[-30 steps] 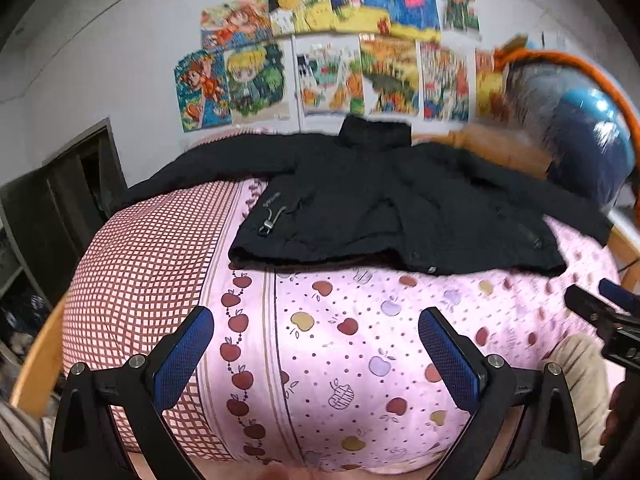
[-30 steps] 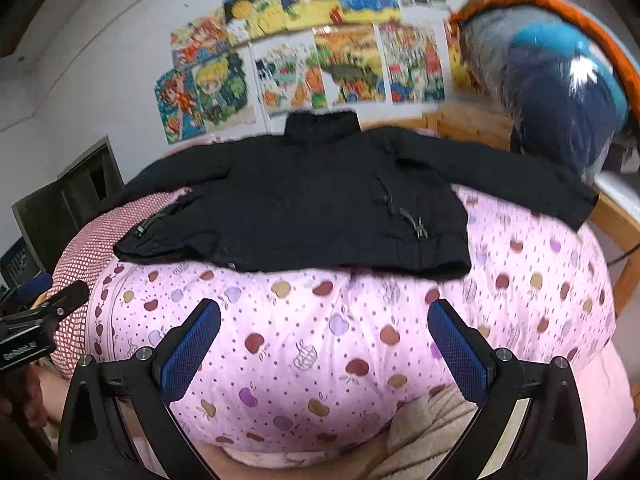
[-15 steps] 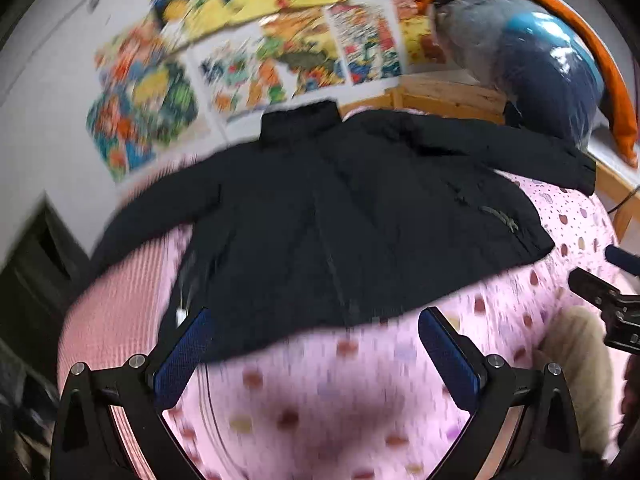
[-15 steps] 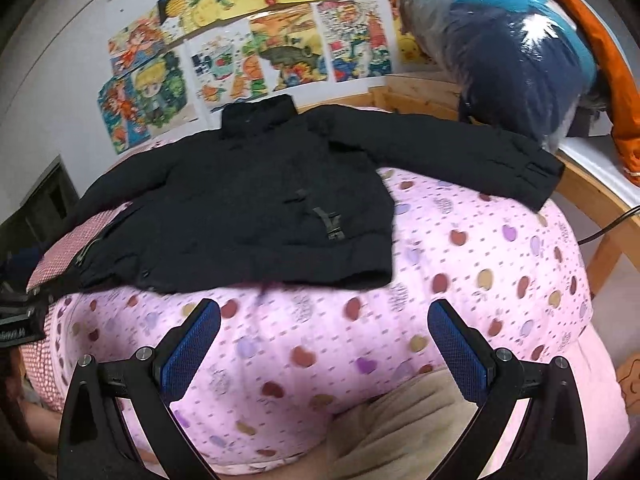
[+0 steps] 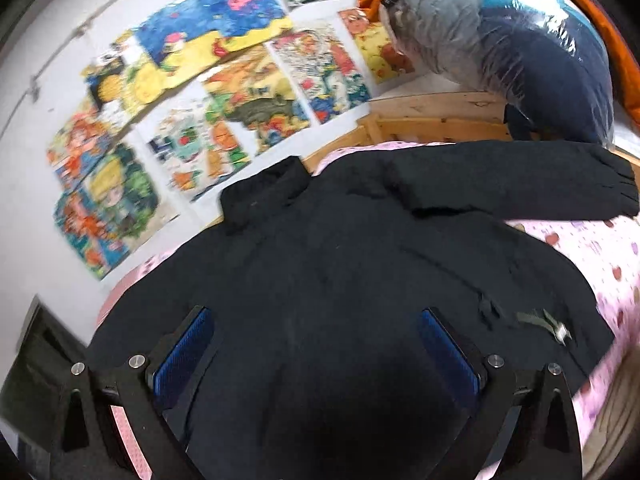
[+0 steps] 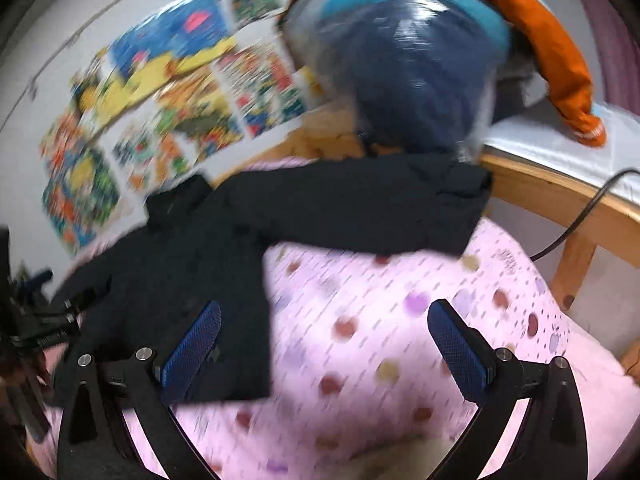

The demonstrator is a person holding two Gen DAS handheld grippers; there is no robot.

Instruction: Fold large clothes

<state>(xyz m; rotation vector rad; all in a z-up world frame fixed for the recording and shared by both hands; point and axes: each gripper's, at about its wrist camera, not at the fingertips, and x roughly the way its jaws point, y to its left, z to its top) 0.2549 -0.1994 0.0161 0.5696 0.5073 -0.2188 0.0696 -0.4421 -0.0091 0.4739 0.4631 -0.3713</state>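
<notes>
Black padded jacket (image 5: 360, 280) spread directly under the left gripper (image 5: 316, 344); left of the right gripper (image 6: 328, 340). Both wide open, empty.

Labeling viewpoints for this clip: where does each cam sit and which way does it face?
Left wrist: on the left tool, over the jacket body, facing the collar and the posters; own open fingers show.
Right wrist: on the right tool, over the pink quilt beside the jacket, facing its sleeve and the bagged bundle; own open fingers show, plus the left tool at the left edge.
Shared: jacket, quilt, posters, bundle.
</notes>
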